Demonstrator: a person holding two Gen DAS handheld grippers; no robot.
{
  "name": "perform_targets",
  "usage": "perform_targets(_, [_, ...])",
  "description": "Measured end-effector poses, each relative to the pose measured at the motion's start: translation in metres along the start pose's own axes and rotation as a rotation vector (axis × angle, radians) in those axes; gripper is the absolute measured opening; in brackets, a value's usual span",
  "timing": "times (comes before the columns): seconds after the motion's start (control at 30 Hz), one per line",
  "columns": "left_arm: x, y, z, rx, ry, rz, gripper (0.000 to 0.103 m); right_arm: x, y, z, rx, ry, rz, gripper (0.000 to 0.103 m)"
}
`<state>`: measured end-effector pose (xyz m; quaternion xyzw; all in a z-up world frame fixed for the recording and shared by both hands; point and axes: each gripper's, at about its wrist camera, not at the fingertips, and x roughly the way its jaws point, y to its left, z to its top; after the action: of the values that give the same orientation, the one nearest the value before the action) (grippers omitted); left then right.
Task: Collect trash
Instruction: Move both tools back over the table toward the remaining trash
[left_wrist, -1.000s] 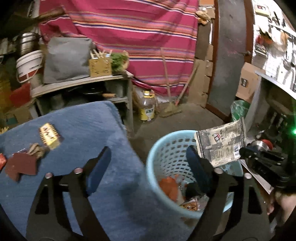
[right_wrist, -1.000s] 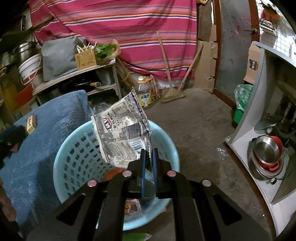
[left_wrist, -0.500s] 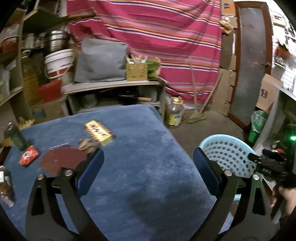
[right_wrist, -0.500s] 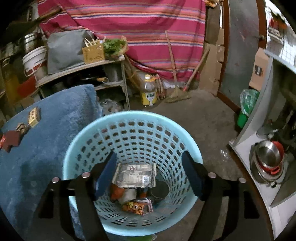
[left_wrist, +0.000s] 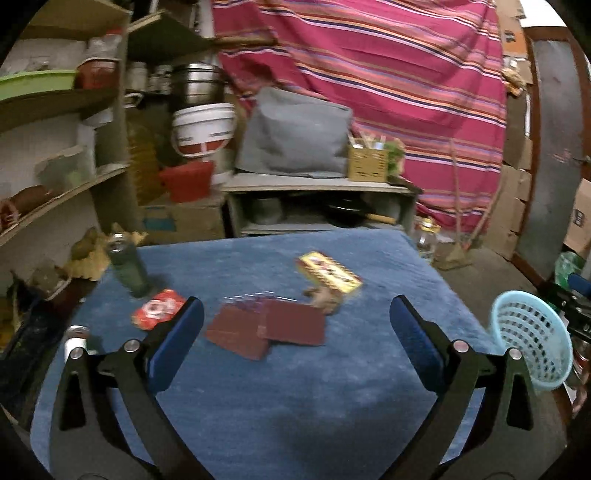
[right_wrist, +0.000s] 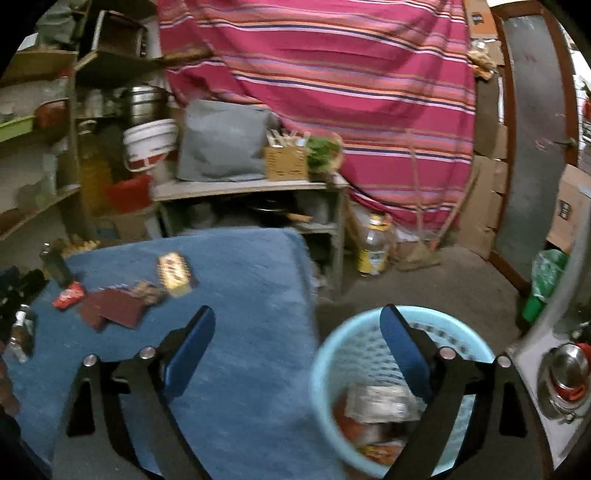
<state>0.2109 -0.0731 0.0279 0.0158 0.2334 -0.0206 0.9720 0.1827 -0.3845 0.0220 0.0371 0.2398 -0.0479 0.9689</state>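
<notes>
Wrapper (right_wrist: 380, 402) dropped, blurred in basket (right_wrist: 325, 373).

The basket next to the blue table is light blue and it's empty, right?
Not quite. The basket is light blue and it stands beside the blue table, but it is not empty. The right wrist view looks down into it and shows trash at the bottom: a grey printed wrapper lying on top of some orange and red scraps.

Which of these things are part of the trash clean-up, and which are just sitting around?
Part of the job:
light blue basket
yellow wrapper
red wrapper
maroon packets

Just lying about:
green bottle
white bucket
grey bag
striped cloth
</notes>
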Motion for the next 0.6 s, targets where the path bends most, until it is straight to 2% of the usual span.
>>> perform_targets(0.3, [0.02, 0.064, 0.009, -0.036, -0.008, 0.11, 0.097, 0.027, 0.097, 0.0, -0.079, 0.024, 0.075, 0.09])
perform_targets(0.4, [0.031, 0.08, 0.012, -0.077, -0.001, 0.102, 0.097, 0.039, 0.124, -0.001, -0.093, 0.038, 0.097, 0.09])
perform_targets(0.6, [0.054, 0.103, -0.001, -0.073, 0.018, 0.121, 0.097, 0.06, 0.16, -0.008, -0.121, 0.052, 0.104, 0.09])
